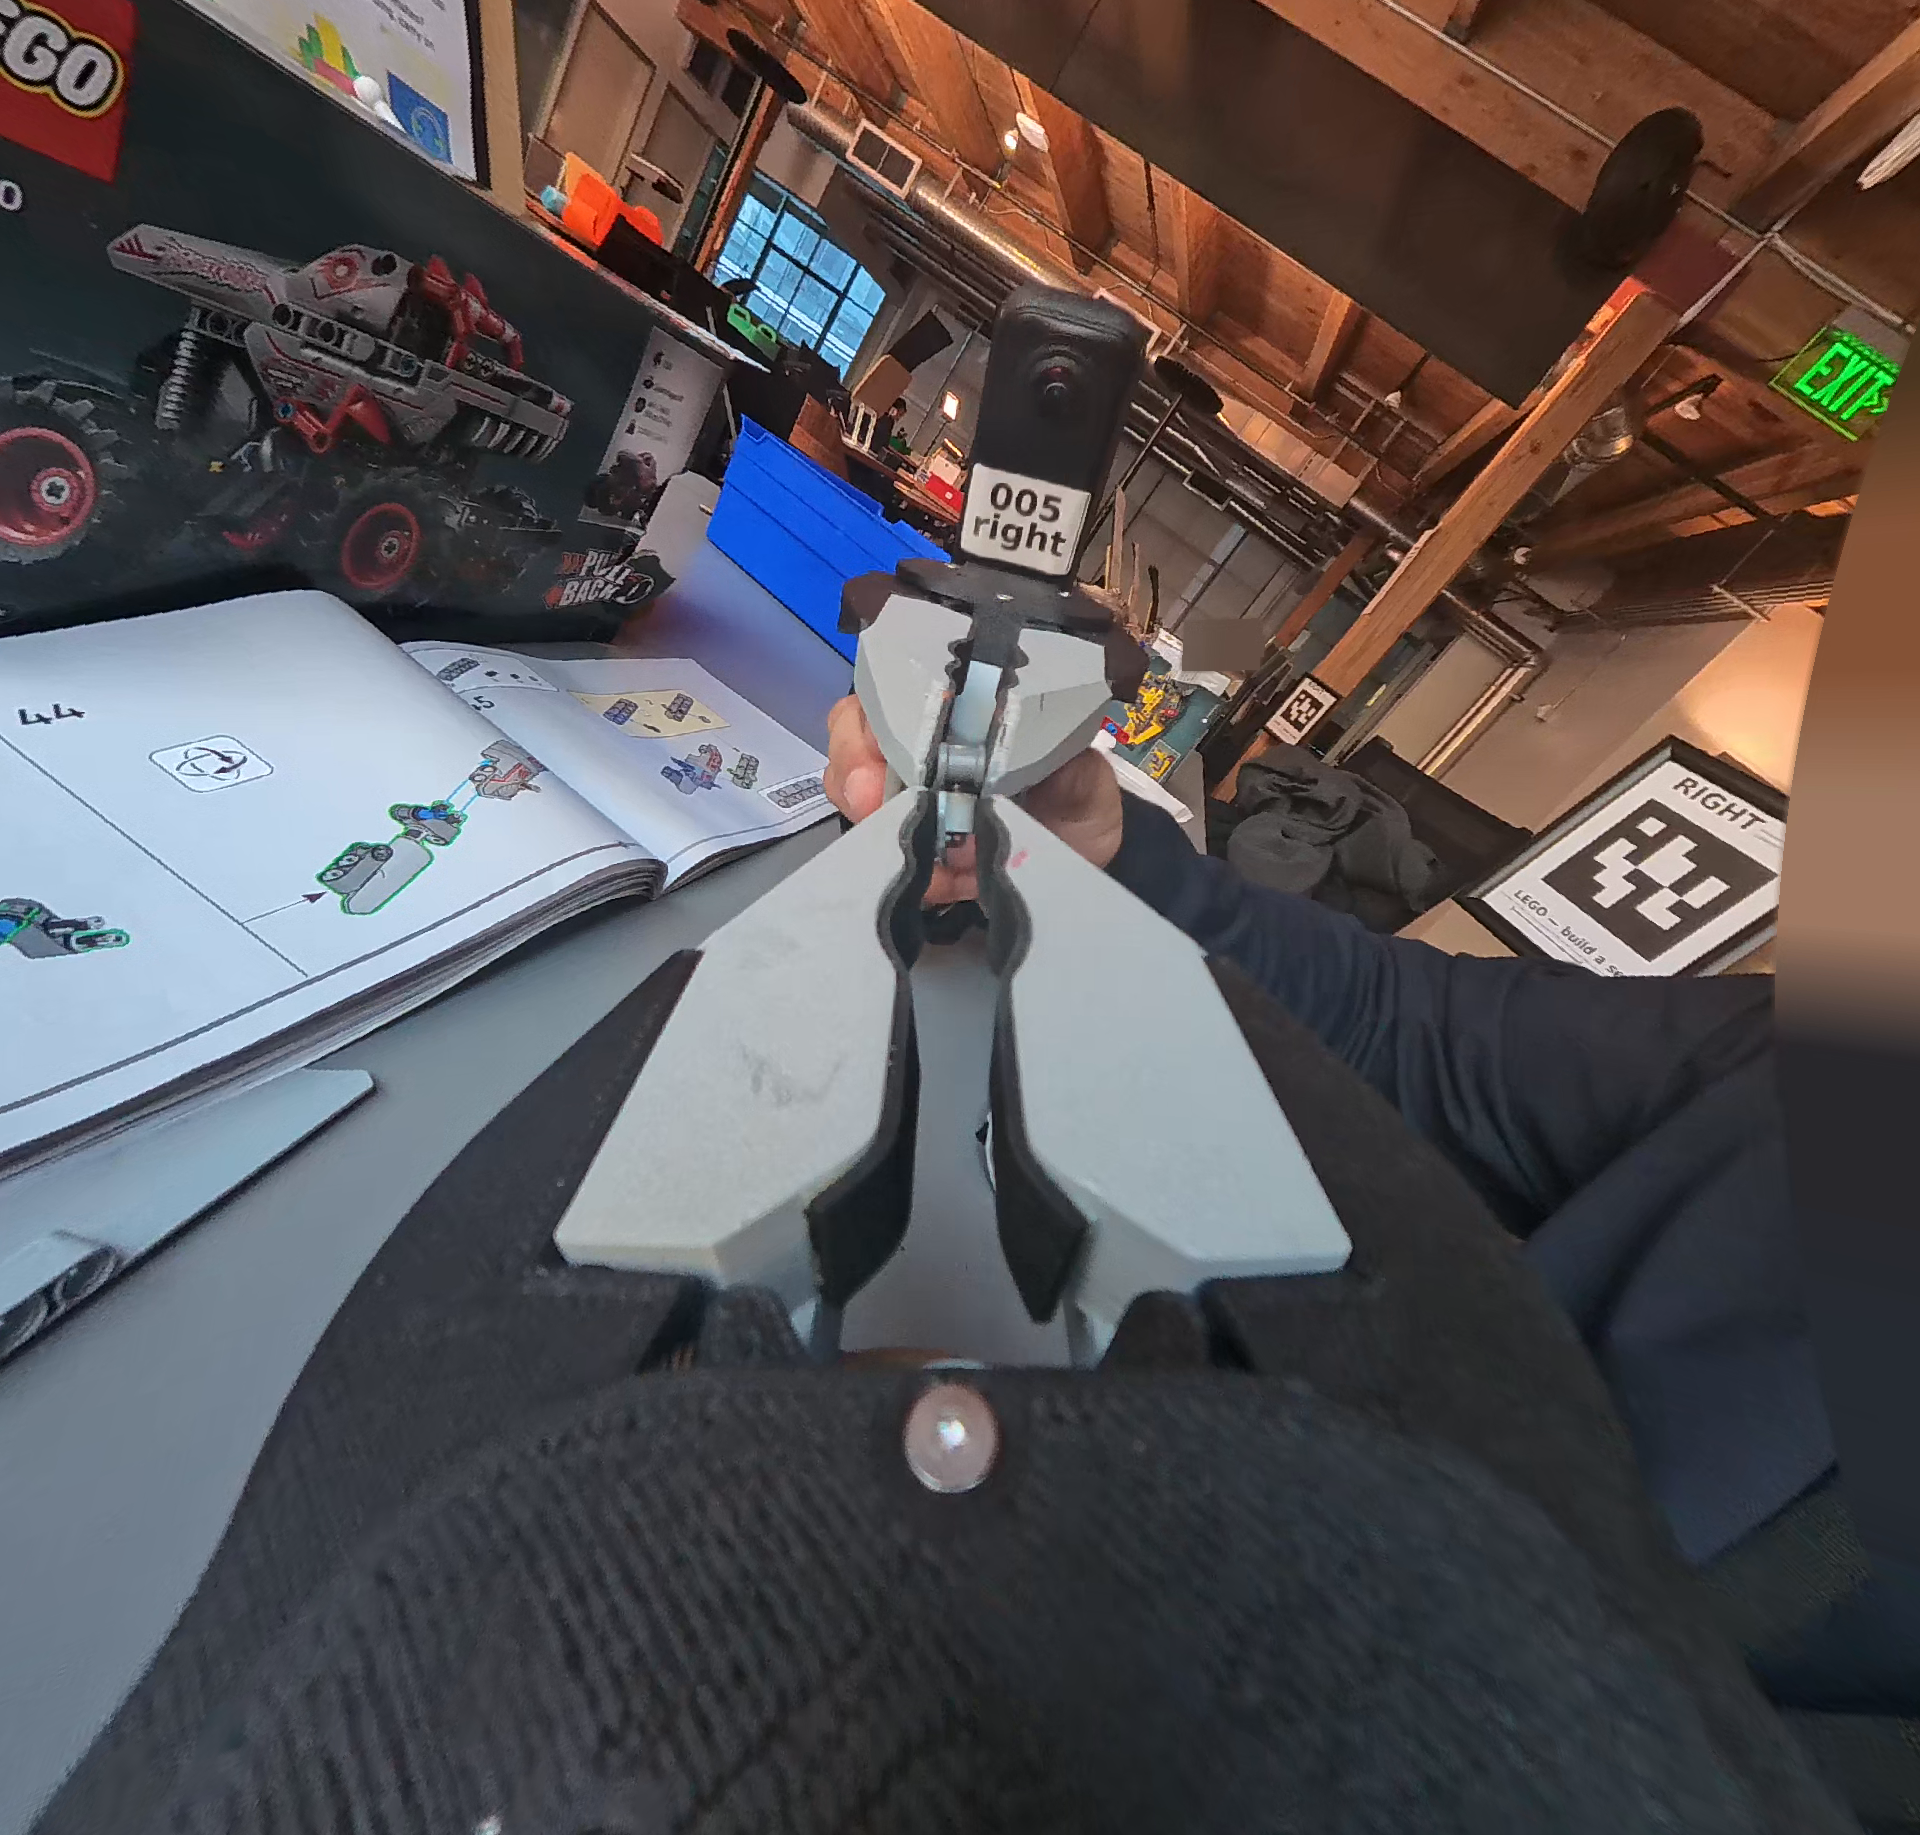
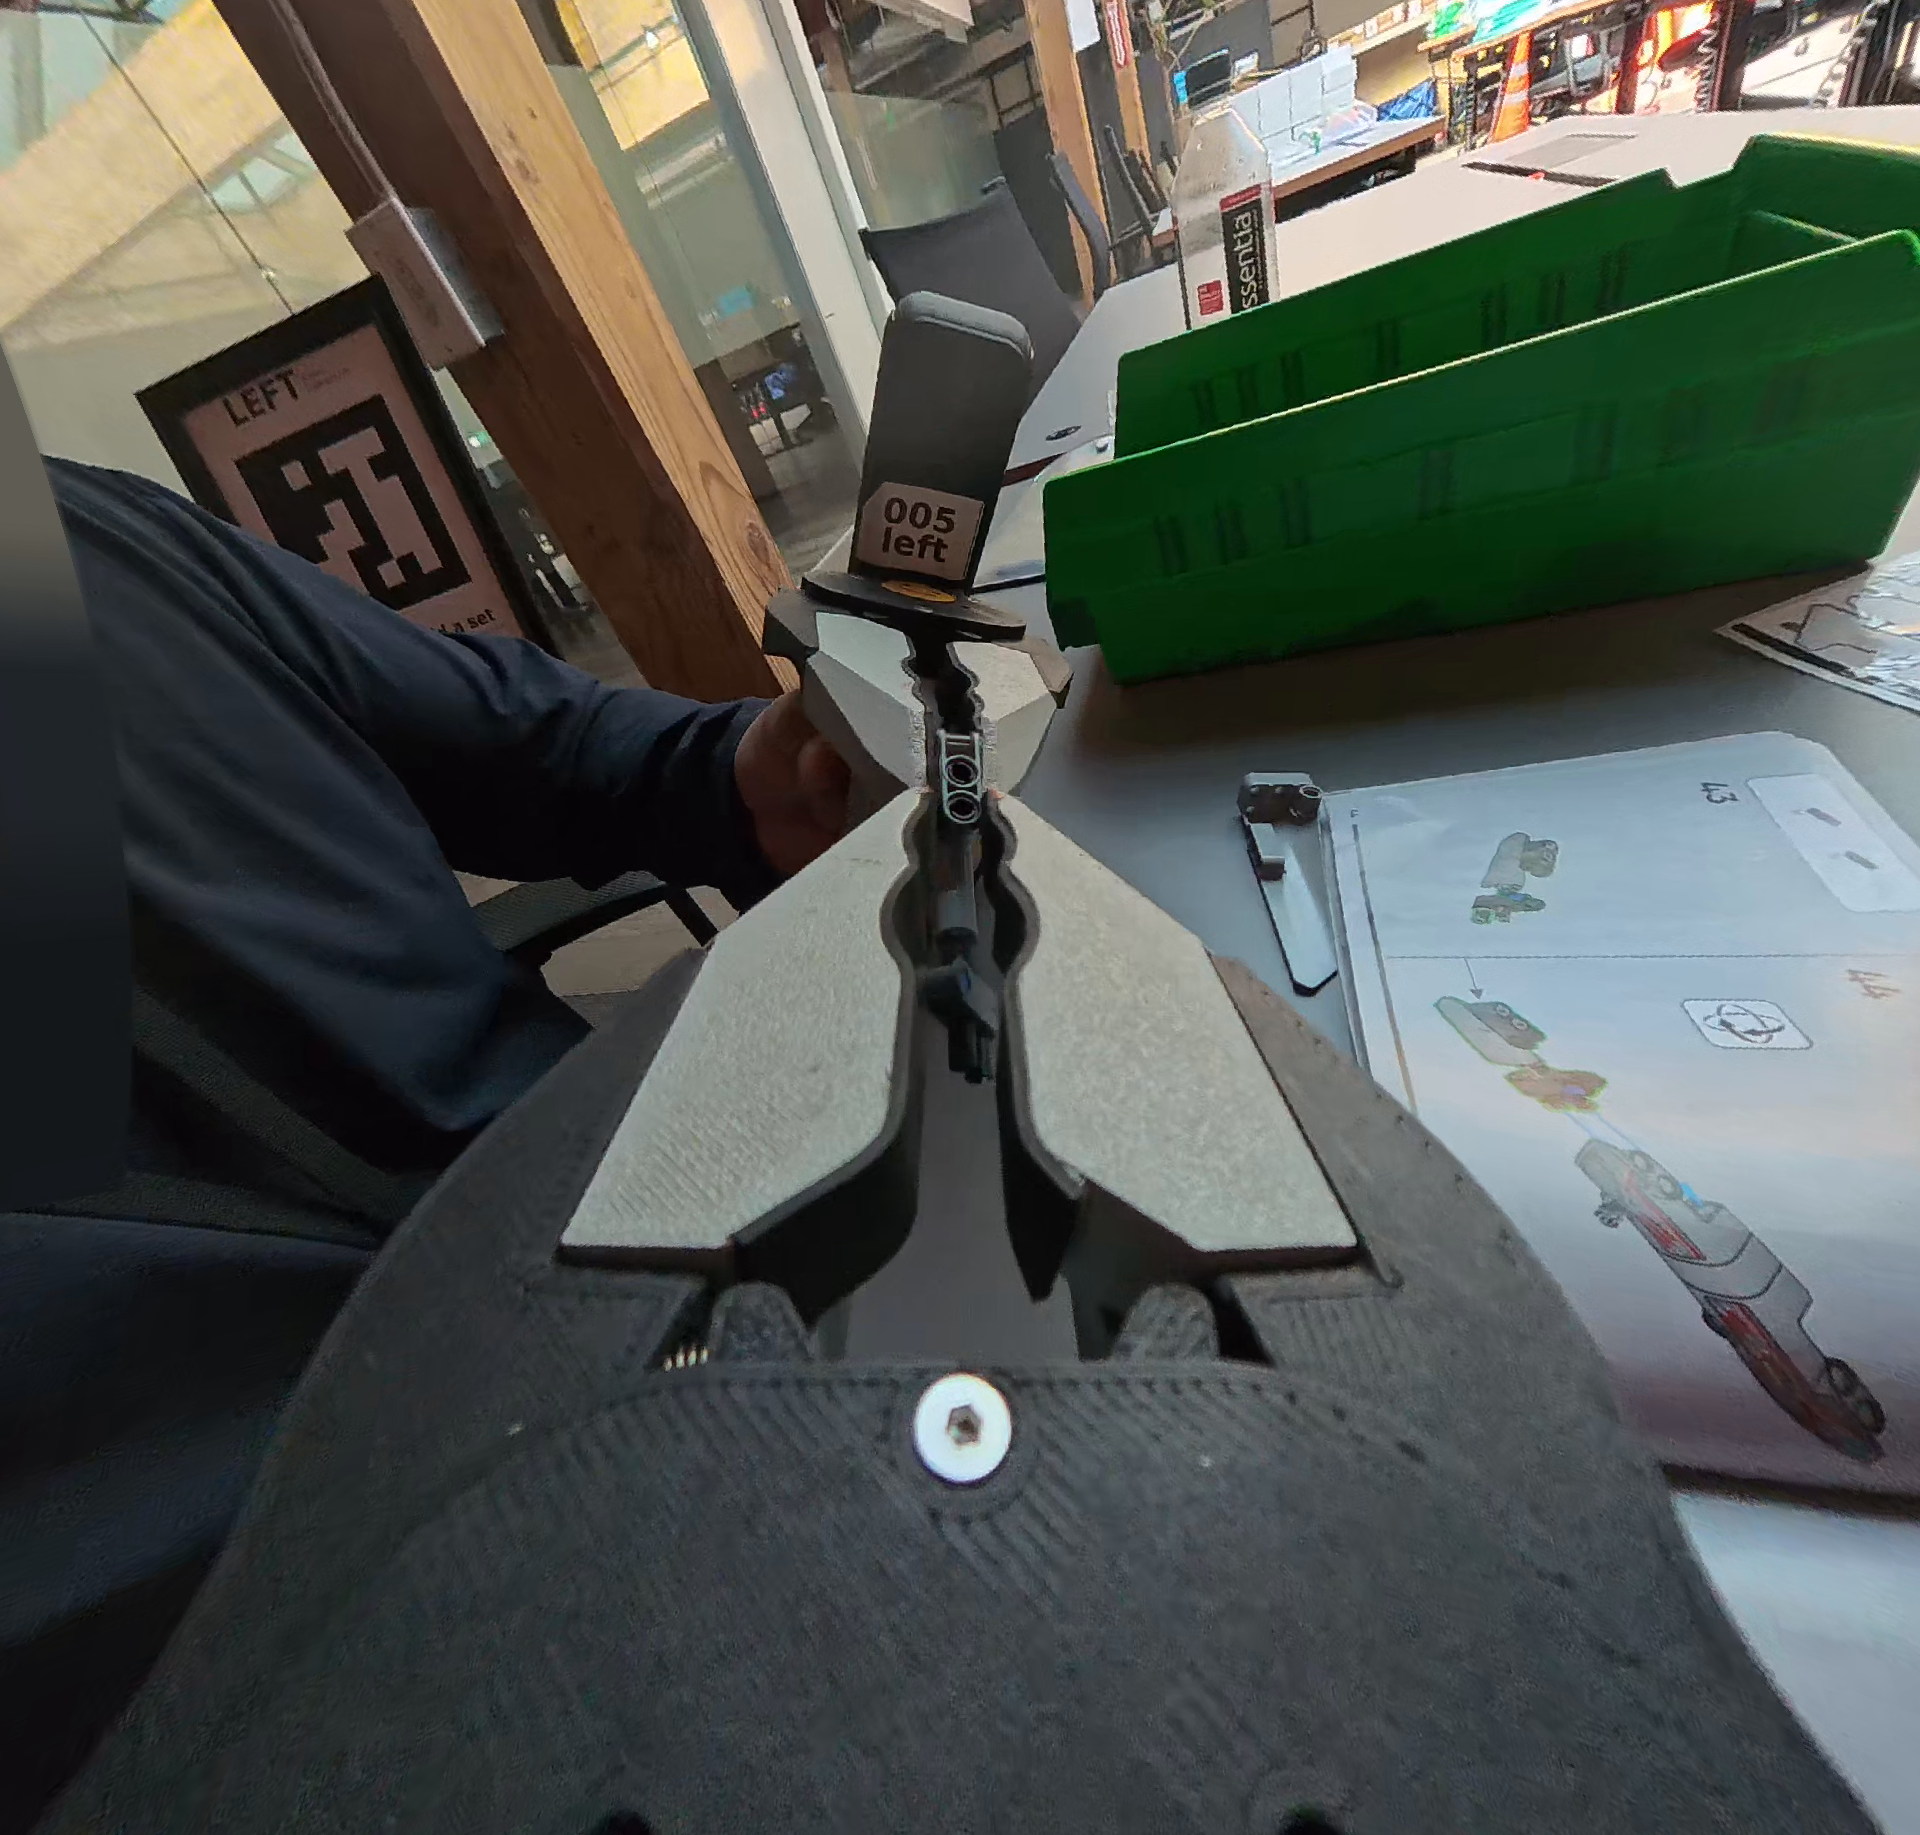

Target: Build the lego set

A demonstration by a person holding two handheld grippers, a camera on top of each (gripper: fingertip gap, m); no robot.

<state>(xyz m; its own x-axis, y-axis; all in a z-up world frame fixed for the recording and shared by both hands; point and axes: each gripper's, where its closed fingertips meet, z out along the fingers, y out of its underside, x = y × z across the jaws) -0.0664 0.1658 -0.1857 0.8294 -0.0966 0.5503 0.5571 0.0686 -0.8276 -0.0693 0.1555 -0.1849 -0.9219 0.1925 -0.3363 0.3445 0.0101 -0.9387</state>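
My two grippers meet tip to tip in the air over the grey table (image 1: 187,1453). My left gripper (image 1: 956,821) is shut on a small light grey lego beam with round holes (image 2: 961,786). My right gripper (image 2: 961,819) is shut on a thin dark lego part with a blue pin (image 2: 964,996), which runs back between its fingers. The two parts touch at the tips. From the left wrist view the right gripper (image 1: 971,746) holds a pale grey part (image 1: 975,720). How the parts join is hidden by the fingers.
The open instruction booklet (image 1: 312,798) lies on the table, also in the right wrist view (image 2: 1621,1037). The lego box (image 1: 260,351) stands behind it, with a blue bin (image 1: 800,528) beyond. Green bins (image 2: 1455,455), a loose grey part (image 2: 1280,804) and a bottle (image 2: 1226,216) are on the right. My left and right fingertips are right by each other.
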